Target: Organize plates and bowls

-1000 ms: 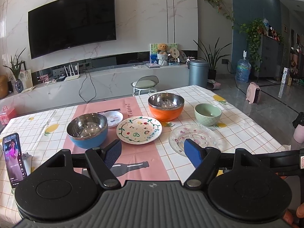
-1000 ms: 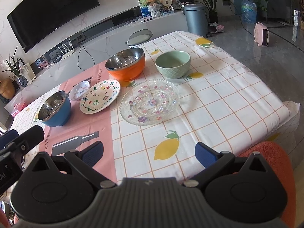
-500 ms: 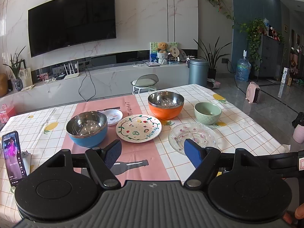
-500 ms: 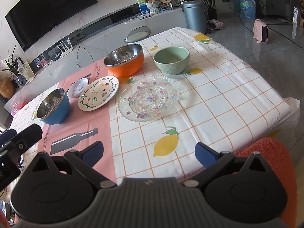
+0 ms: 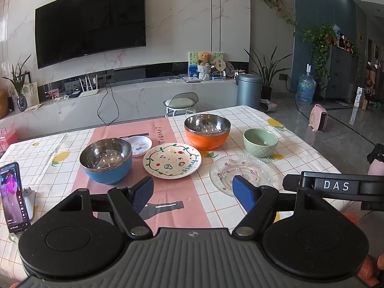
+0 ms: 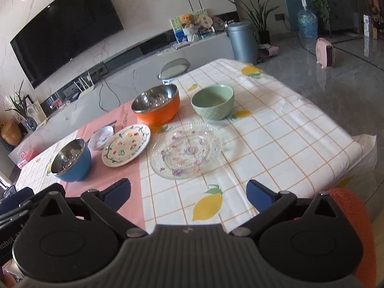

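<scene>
1. both grippers are parked at the near edge of the table, nothing picked up yet. left gripper (image 5: pixel 193 190) has its jaws spread wide and empty, right gripper (image 6: pixel 188 193) likewise released and holding nothing.
2. dishes are all spread out singly, no stacks. taking the painted plate (image 5: pixel 171 159) as the centre: blue bowl (image 5: pixel 106 159) at 9 o'clock, small saucer (image 5: pixel 139 146) at 10, orange bowl (image 5: pixel 207 131) at 2, green bowl (image 5: pixel 260 142) at 3, glass plate (image 6: pixel 186 150) at 4.
3. my guess is the wide jaws are set up to clamp a rim. the glass plate lies closest to the right gripper, so probably that goes first.
4. phone (image 5: pixel 14 195) is propped at the far left, well apart from the dishes.
</scene>
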